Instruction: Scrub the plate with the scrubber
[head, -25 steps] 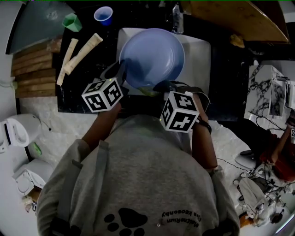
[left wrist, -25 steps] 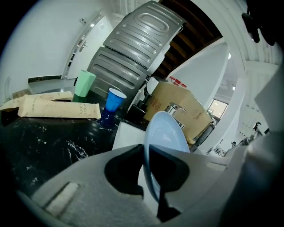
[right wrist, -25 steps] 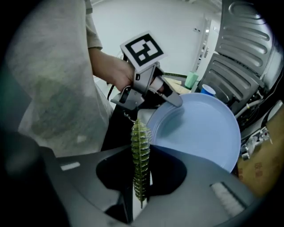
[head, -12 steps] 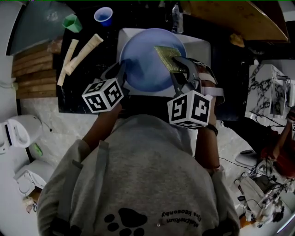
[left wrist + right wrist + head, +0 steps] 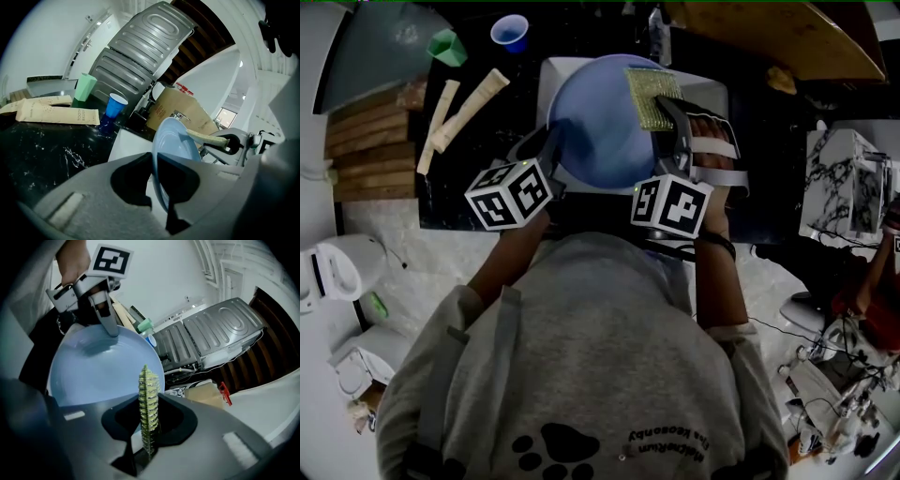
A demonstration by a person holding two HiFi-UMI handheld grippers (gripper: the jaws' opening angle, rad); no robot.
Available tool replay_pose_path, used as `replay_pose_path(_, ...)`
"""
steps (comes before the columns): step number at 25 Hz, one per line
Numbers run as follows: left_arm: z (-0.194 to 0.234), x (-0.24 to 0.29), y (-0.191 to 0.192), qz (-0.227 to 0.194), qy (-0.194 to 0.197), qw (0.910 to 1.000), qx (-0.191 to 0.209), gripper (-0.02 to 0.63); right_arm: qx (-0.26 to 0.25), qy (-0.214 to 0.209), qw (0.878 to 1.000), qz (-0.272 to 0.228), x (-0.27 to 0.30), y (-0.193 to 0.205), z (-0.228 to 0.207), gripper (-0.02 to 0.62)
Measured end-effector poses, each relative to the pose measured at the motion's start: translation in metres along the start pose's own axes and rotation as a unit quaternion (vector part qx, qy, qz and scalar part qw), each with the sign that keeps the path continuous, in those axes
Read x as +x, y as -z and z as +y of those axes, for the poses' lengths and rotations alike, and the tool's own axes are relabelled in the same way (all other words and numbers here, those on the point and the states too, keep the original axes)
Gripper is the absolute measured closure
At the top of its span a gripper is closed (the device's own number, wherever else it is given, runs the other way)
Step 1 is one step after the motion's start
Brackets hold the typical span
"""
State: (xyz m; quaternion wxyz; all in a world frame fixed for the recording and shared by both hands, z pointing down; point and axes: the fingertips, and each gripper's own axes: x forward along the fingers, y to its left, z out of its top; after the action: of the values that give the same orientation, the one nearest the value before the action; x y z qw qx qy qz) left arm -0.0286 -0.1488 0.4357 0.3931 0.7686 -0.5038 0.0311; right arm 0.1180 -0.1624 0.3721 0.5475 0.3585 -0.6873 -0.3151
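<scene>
Left claw [image 5: 155, 183] pinches the plate [image 5: 176, 140] rim, right claw [image 5: 146, 441] clamps the scrubber [image 5: 149, 399]; hard scrubbing could lever the plate free.

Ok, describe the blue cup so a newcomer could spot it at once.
Start at the white sink under the plate, then go to the black counter on its left. At the counter's far edge are two cups: the blue cup is the one nearer the sink, deep blue, while its neighbour, the green cup, is pale green.
</scene>
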Motion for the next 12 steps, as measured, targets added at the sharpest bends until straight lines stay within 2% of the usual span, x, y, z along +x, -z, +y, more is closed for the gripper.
replay_pose_path(5,-0.008,0.000,-0.002,0.004,0.014,0.9999,0.003,0.574,-0.022,-0.013,0.999,0.025,0.018,0.011,0.016,0.526)
replay_pose_path(12,-0.015,0.000,-0.003,0.003,0.024,0.9996,0.011,0.572,-0.053,-0.069,0.995,0.048,0.039,0.029,0.047,0.526)
